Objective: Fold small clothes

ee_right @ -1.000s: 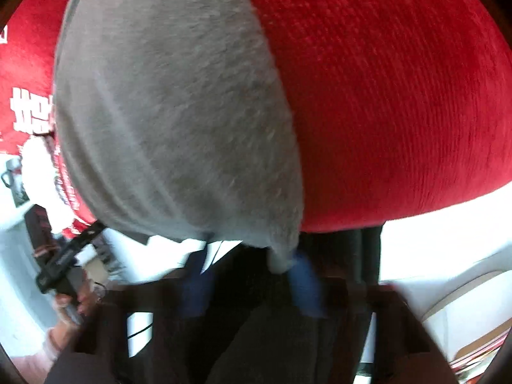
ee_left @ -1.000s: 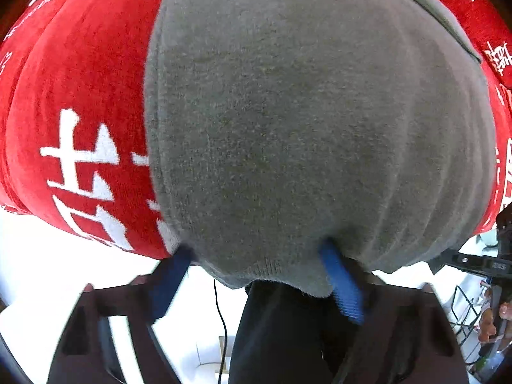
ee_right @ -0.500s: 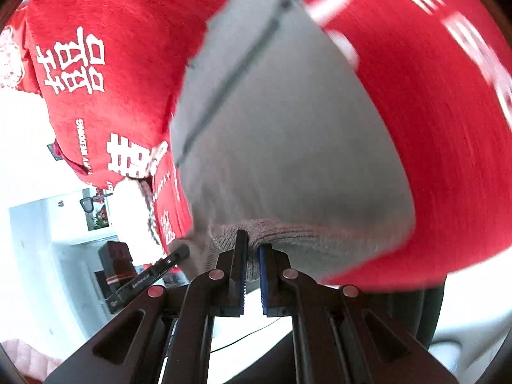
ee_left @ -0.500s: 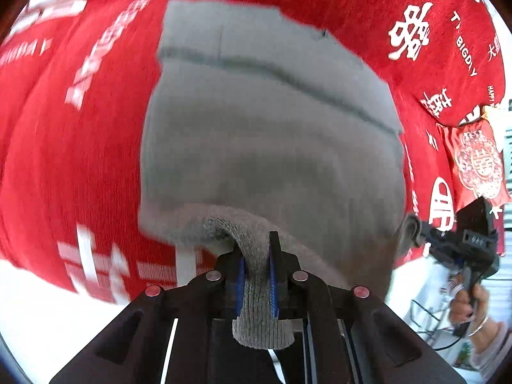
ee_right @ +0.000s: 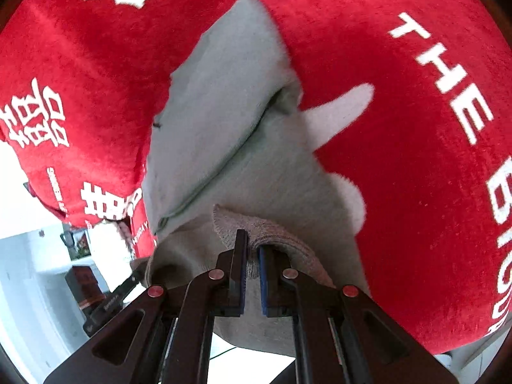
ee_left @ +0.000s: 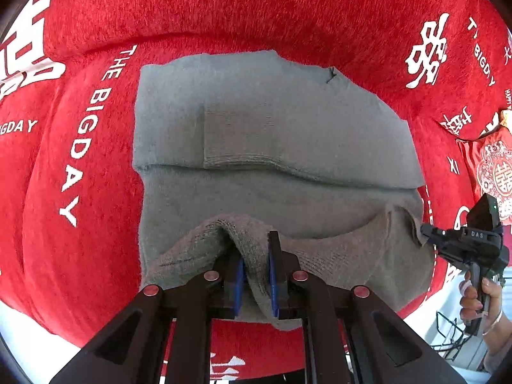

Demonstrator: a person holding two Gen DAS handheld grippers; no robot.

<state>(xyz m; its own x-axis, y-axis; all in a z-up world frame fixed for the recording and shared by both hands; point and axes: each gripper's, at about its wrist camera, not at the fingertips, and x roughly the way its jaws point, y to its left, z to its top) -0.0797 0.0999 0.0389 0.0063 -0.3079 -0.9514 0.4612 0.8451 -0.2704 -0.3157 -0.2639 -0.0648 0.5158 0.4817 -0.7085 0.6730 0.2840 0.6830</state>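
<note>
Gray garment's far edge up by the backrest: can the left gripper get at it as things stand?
Probably not yet. The left gripper is shut on the gray garment's near hem, so it would have to let go first. Otherwise nothing lies over the far edge on the red cover.

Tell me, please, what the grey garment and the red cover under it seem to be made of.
Grey garment: probably a soft knit, matte; ribbed loops show at the hem held by the left gripper. Red cover: likely plush or velvet-like fabric; short fuzzy pile, white printed letters.

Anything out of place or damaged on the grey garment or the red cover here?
Nothing damaged. The grey garment lies partly folded on the red cover, its ribbed hem pinched by the left gripper and right gripper. A dark loose thread shows near its far edge.
</note>
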